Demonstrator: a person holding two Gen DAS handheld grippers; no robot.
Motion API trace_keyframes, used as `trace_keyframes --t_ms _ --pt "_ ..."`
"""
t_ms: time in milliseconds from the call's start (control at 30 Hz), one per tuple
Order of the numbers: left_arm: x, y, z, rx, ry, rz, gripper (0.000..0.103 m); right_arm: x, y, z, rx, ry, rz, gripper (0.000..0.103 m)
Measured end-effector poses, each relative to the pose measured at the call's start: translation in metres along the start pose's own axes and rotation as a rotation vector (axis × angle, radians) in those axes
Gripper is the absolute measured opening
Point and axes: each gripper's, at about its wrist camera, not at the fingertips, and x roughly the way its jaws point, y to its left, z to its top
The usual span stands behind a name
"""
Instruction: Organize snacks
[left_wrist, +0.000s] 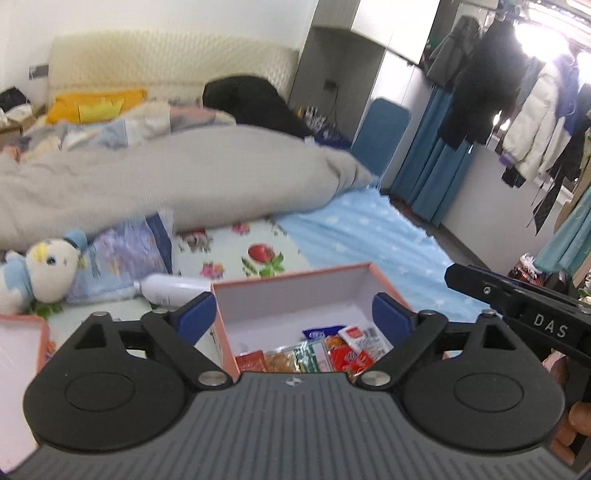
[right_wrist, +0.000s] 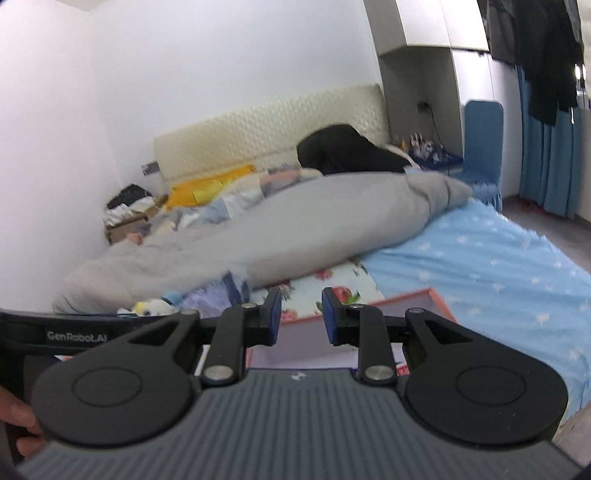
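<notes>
An orange-rimmed cardboard box (left_wrist: 295, 295) with a white inside lies on the bed. Several snack packets (left_wrist: 325, 350) in red, green and blue wrappers lie in its near end. My left gripper (left_wrist: 294, 314) is wide open and empty, held above the box with its blue pads (left_wrist: 199, 314) either side of it. My right gripper (right_wrist: 301, 314) is partly open and empty above the same box (right_wrist: 424, 299), whose far rim shows past the fingers. The right gripper's body shows at the right edge of the left wrist view (left_wrist: 524, 306).
A box lid (left_wrist: 22, 332) lies at the left. A white bottle (left_wrist: 173, 288), a plush duck (left_wrist: 44, 266) and a purple bag (left_wrist: 125, 254) lie beyond the box. A grey duvet (left_wrist: 166, 177) covers the bed. Clothes (left_wrist: 517, 92) hang at the right.
</notes>
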Motion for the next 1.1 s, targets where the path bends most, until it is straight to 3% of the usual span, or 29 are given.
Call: trace_keyframes --t_ms 333,600,1100 --pt "-0.088 -0.006 -0.005 0.04 -0.064 0.033 0.102 -0.063 0.023 -0.002 -0.006 -0.035 0.009 0.028" --pt "-0.131 -0.011 -0.04 0.055 -0.059 0.051 0.103 -0.085 0.031 -0.035 -0.009 -0.008 -0.022 0.028" --pt "-0.103 0.013 -0.101 0.017 0.016 0.129 0.103 -0.061 0.043 -0.1 -0.049 0.081 -0.084 0.028"
